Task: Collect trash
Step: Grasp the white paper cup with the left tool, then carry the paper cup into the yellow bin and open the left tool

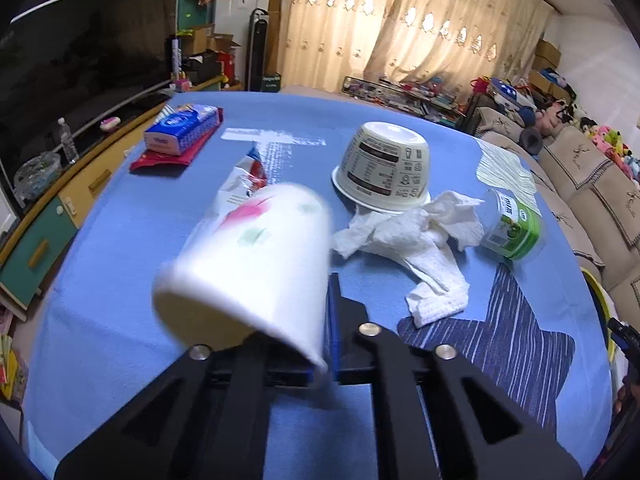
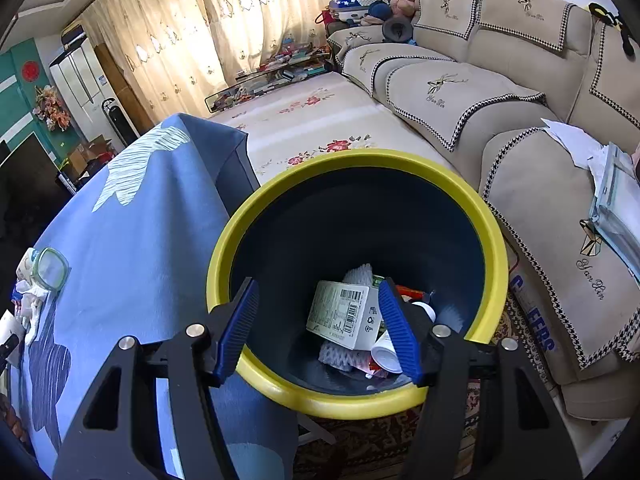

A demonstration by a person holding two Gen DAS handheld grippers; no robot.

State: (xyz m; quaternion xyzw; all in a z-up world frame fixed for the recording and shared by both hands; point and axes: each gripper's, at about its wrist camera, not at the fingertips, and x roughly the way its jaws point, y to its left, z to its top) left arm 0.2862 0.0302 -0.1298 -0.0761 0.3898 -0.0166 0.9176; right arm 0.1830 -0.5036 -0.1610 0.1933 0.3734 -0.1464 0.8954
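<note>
My left gripper is shut on the rim of a white paper cup with pink and green marks, held tilted above the blue table. On the table lie a crumpled white tissue, an upturned cream bowl, a green-labelled clear cup on its side and a torn wrapper. My right gripper is open and empty over the dark bin with a yellow rim. A white carton and other trash lie in the bin.
A blue tissue pack rests on a red packet at the table's far left. A beige sofa stands right of the bin. The table's cloth edge hangs just left of the bin. A TV cabinet runs along the left.
</note>
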